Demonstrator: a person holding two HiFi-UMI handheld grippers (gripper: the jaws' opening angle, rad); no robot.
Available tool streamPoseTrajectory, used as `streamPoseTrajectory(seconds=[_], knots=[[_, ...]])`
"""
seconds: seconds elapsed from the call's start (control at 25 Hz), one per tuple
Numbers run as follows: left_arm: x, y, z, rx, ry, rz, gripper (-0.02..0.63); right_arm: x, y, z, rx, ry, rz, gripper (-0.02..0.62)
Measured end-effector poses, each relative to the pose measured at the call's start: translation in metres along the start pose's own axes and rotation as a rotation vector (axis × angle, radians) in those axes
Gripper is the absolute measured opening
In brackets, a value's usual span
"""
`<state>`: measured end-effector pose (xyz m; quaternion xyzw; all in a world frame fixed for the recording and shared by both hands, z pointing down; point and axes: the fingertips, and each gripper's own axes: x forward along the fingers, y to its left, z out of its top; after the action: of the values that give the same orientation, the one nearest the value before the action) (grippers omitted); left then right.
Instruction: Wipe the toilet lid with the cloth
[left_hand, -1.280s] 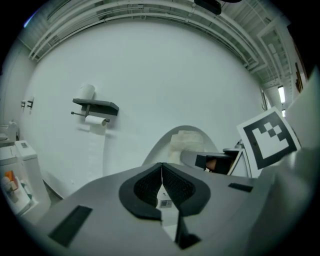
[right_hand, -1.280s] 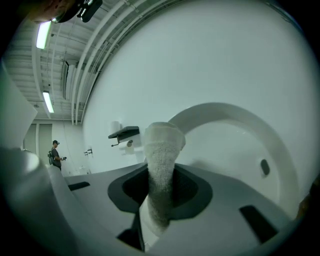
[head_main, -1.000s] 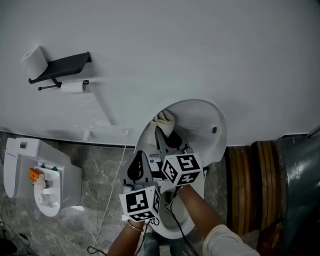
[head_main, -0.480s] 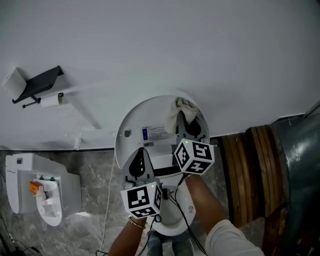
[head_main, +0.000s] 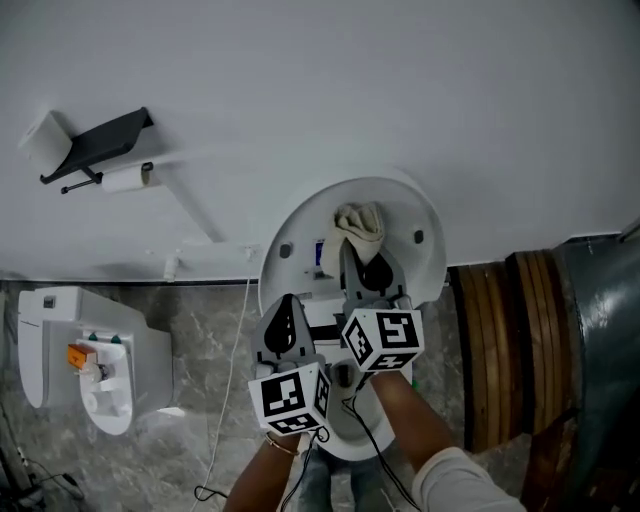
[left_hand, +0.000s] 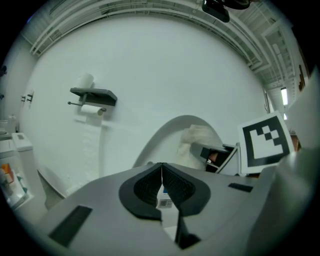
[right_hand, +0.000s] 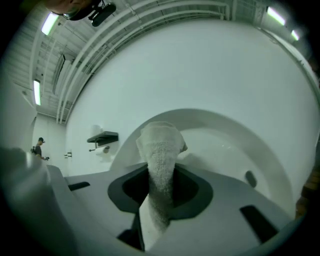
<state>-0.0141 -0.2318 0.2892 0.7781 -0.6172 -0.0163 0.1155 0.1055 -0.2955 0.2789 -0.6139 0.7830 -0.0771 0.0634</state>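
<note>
The raised white toilet lid (head_main: 408, 212) stands against the wall. A crumpled white cloth (head_main: 358, 226) is pressed on its upper middle, and my right gripper (head_main: 365, 262) is shut on it. The right gripper view has the cloth (right_hand: 160, 150) bunched between the jaws of that gripper (right_hand: 161, 186), with the lid (right_hand: 227, 145) behind it. My left gripper (head_main: 284, 312) hovers lower left, off the cloth. In the left gripper view this gripper (left_hand: 161, 170) is shut on nothing, and the lid (left_hand: 162, 136) and cloth (left_hand: 197, 142) lie ahead to the right.
A black shelf (head_main: 98, 142) with a paper roll (head_main: 126, 178) under it hangs on the wall at upper left. A white floor unit (head_main: 90, 360) stands at lower left. Brown wooden rings (head_main: 500, 350) are close on the right. A thin cable (head_main: 236, 390) trails down the floor.
My right gripper swept the cloth from the lid's left edge to its right side, then back to the upper middle. The left gripper stayed low beside it, still shut.
</note>
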Motion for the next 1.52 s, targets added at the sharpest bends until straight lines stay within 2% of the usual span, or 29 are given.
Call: streamPoseTrajectory(seconds=[0.12,0.24,0.44,0.64,0.92,1.0,1.16,1.32,1.4,1.52], knots=[[-0.013,0.041,0.001,0.008,0.0,0.05,0.015,0.008,0.052,-0.031,0.002,0.037,0.063,0.086],[-0.027,0.077,-0.002,0.012,0.005,0.094,0.015,0.021,0.082,-0.059,0.003,0.075,0.069,0.086],[-0.039,0.101,-0.01,-0.002,0.015,0.12,0.015,0.033,0.083,-0.073,-0.026,0.081,0.007,0.086],[-0.026,0.072,-0.017,-0.009,0.029,0.07,0.015,0.019,0.025,-0.065,-0.008,0.069,-0.108,0.086],[-0.002,-0.02,-0.033,-0.002,0.06,-0.051,0.015,-0.028,-0.113,-0.051,-0.034,0.065,-0.32,0.086],[0.002,-0.042,-0.038,0.004,0.07,-0.08,0.015,-0.038,-0.141,-0.051,-0.051,0.074,-0.344,0.086],[0.004,-0.071,-0.048,0.008,0.089,-0.116,0.015,-0.042,-0.151,-0.049,-0.116,0.078,-0.315,0.086],[-0.003,-0.069,-0.049,0.003,0.091,-0.12,0.015,-0.044,-0.149,-0.049,-0.092,0.07,-0.317,0.086],[-0.009,-0.054,-0.047,0.001,0.088,-0.102,0.015,-0.044,-0.129,-0.054,-0.078,0.076,-0.283,0.086],[-0.019,-0.014,-0.044,-0.017,0.087,-0.051,0.015,-0.036,-0.063,-0.069,-0.081,0.086,-0.176,0.086]])
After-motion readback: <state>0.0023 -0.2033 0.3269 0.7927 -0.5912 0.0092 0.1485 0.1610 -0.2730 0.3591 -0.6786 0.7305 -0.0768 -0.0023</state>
